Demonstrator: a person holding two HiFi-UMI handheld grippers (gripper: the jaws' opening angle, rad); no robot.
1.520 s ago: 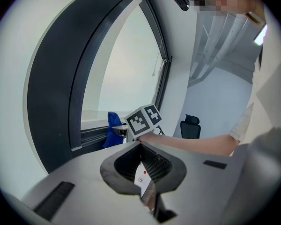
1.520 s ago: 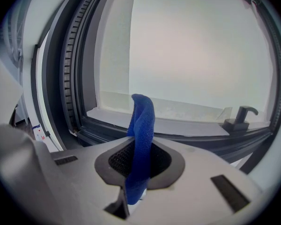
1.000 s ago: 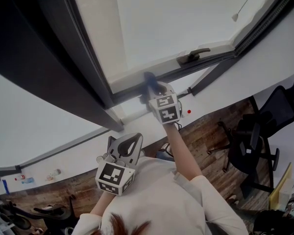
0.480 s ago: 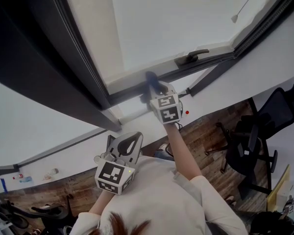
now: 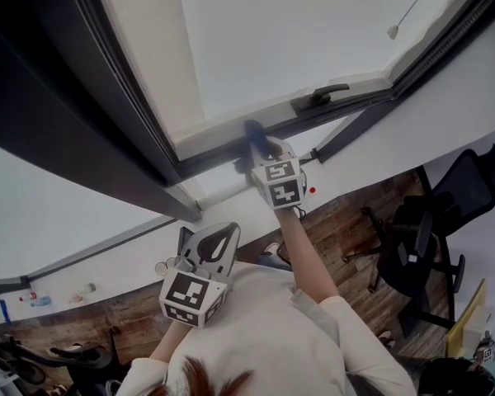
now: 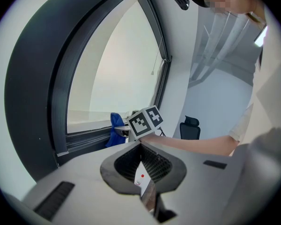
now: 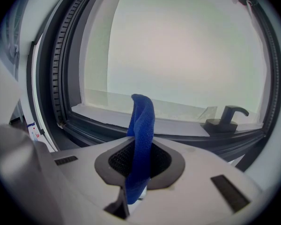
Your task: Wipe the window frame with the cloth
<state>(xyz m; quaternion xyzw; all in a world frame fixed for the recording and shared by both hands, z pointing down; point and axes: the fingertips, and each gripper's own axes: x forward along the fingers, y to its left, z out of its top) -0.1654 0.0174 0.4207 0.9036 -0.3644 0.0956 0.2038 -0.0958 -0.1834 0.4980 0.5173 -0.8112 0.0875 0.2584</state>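
My right gripper is shut on a blue cloth, which sticks up between its jaws. In the head view the cloth meets the dark window frame along its lower rail. The right gripper view shows that frame running across below the pale glass. My left gripper hangs back near the person's chest, shut with nothing in it. From the left gripper view I see the right gripper's marker cube and the cloth at the frame.
A black window handle sits on the rail to the right of the cloth, also in the right gripper view as handle. A black office chair stands on the wooden floor at right. White sill lies below the frame.
The view has shifted slightly; the right gripper and cloth stay at the same spot on the lower rail. The left gripper has barely moved.
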